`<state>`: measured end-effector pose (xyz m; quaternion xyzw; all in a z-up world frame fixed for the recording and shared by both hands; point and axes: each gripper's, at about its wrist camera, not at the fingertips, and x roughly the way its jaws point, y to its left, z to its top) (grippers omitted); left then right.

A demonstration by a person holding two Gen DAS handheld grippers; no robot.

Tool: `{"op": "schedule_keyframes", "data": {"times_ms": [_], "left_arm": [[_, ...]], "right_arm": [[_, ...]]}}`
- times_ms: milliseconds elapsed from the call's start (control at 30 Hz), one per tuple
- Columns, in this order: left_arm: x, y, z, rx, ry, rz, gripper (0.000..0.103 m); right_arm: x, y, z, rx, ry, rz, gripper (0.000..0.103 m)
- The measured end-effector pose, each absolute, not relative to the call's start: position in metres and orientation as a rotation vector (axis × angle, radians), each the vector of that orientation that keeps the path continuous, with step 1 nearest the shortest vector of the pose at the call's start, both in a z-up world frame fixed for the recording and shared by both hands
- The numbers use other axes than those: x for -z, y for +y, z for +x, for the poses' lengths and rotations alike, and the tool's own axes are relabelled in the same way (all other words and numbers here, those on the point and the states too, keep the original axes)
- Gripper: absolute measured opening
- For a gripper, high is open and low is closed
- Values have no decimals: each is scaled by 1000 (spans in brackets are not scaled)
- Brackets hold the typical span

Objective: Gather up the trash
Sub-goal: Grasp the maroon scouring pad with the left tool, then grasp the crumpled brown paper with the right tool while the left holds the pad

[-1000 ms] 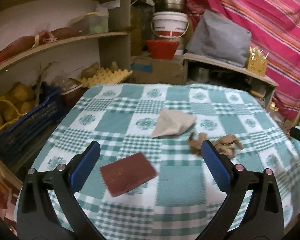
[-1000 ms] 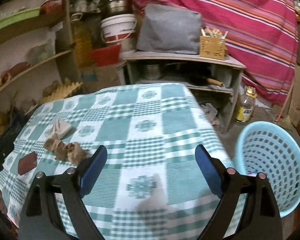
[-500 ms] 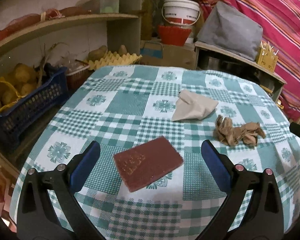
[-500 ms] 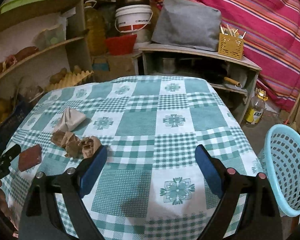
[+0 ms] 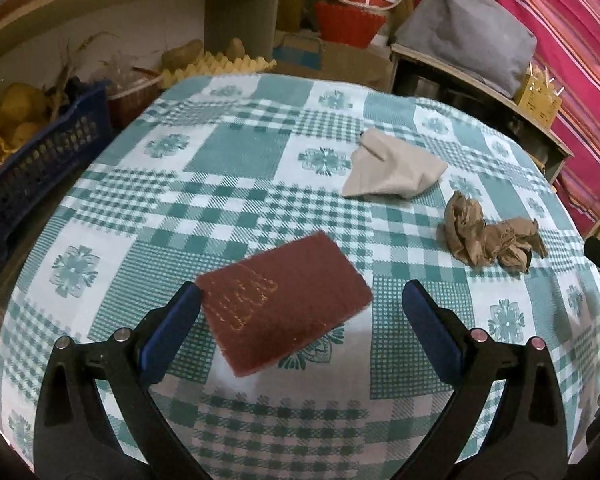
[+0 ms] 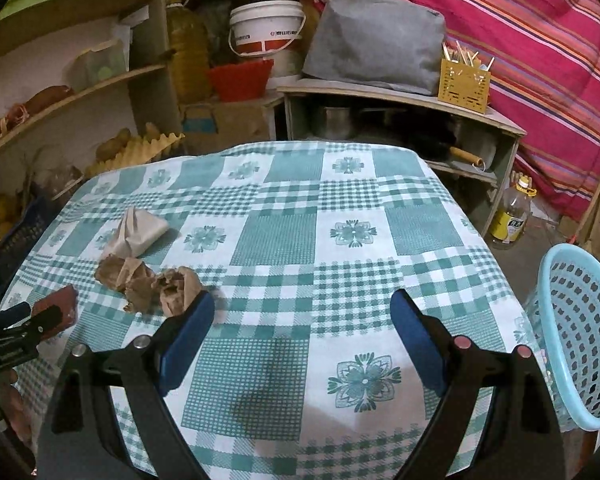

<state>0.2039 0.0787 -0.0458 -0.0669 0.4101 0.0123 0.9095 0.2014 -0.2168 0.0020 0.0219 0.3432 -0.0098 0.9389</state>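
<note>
Lowering my left gripper (image 5: 300,308) closer over the dark red pad (image 5: 284,300), I keep both jaws wide open, my right gripper (image 6: 302,314) empty, so nothing is collected yet

Wooden shelves (image 6: 80,84) and a striped pink cloth (image 6: 540,40) surround the checked table (image 6: 300,240).

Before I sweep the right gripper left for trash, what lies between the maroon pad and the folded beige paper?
Only bare checked tablecloth; the left wrist view shows the maroon pad and beige paper apart.
</note>
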Motion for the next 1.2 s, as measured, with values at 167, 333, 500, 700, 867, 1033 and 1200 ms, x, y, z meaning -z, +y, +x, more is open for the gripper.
{"op": "schedule_keyframes", "data": {"times_ms": [167,333,500,700,867,1033,1200], "left_arm": [[50,78,208,-41,875,-124,98],[53,69,216,-83,905,-60,98],[56,62,222,-108,927,5,98],[57,70,223,-92,939,-6,98],[59,82,226,-70,949,-53,97],[59,80,226,-45,942,-44,96],[58,78,228,-35,942,-24,92]], "right_arm": [[3,-209,206,9,718,29,88],[7,-198,210,-8,732,12,88],[15,-179,214,-39,757,-9,88],[24,-157,218,-69,775,-50,88],[30,-149,231,-64,803,-68,88],[37,-143,246,-60,830,-91,88],[37,-141,254,-75,830,-92,86]]}}
